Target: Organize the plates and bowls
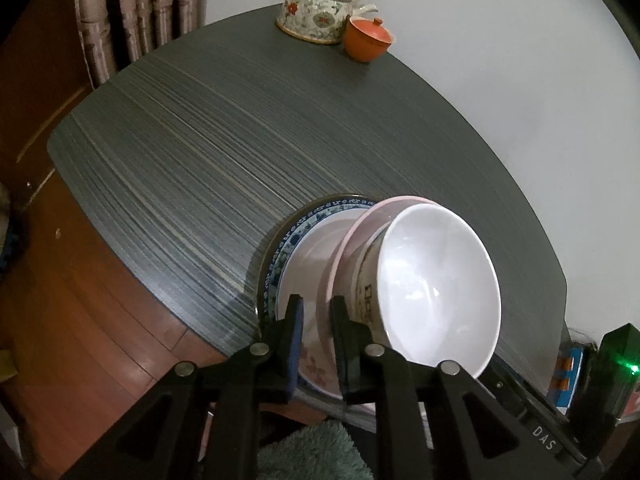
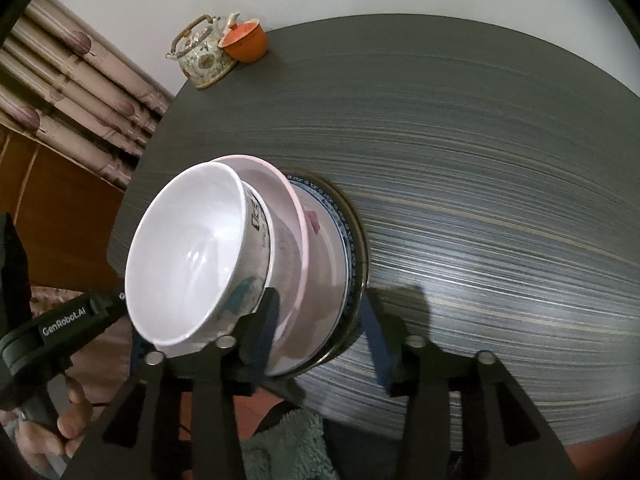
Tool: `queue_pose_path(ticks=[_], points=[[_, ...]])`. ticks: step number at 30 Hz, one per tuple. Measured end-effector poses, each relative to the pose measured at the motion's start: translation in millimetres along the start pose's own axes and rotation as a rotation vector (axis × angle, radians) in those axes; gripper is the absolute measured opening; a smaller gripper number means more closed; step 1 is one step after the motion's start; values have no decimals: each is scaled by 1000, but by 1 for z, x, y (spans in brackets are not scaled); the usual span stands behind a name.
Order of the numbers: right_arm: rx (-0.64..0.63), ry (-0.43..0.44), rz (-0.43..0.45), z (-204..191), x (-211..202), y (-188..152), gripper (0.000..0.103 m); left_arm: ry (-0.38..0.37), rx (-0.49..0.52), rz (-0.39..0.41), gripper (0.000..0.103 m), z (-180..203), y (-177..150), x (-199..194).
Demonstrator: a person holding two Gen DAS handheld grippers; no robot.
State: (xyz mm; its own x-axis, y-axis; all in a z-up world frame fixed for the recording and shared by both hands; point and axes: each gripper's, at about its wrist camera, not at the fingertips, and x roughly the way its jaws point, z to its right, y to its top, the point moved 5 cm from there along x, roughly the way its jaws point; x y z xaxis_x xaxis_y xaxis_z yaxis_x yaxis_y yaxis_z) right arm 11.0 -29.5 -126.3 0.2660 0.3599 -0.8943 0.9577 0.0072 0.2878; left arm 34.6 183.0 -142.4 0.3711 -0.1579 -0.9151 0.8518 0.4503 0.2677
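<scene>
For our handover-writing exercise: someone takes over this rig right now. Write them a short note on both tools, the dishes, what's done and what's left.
Left tool: jaws narrow, astride the stack's near rim; grip unclear.
Right tool: open, straddling the plate rims, pressing nothing.
Dishes: white bowl on pink plate on blue-rimmed plate, one stack at the table's near edge.
Done: stacking, apparently.
Left: probably let go and draw both tools back.

My grippers are black plastic with silver rivets and blue pads; one bears white "GenRobot.AI" lettering, another "DAS".
</scene>
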Motion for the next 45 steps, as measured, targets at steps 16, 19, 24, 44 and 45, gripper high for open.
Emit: queue_pose_path(ticks=[16, 19, 24, 44, 45], points=[[-117, -5, 87, -7, -15, -28, 72, 139, 172, 124, 37, 27, -42, -34], [-143, -1, 79, -11, -12, -33, 77, 165, 204, 146, 51, 34, -46, -35], [-158, -2, 73, -14, -9, -42, 89, 180, 236, 155, 51, 44, -49, -34], [-217, -16, 65, -23, -6, -59, 102, 198, 273, 162, 58, 58, -54, -34], [-217, -16, 65, -22, -7, -60, 102, 201, 274, 162, 58, 58, -55, -35]])
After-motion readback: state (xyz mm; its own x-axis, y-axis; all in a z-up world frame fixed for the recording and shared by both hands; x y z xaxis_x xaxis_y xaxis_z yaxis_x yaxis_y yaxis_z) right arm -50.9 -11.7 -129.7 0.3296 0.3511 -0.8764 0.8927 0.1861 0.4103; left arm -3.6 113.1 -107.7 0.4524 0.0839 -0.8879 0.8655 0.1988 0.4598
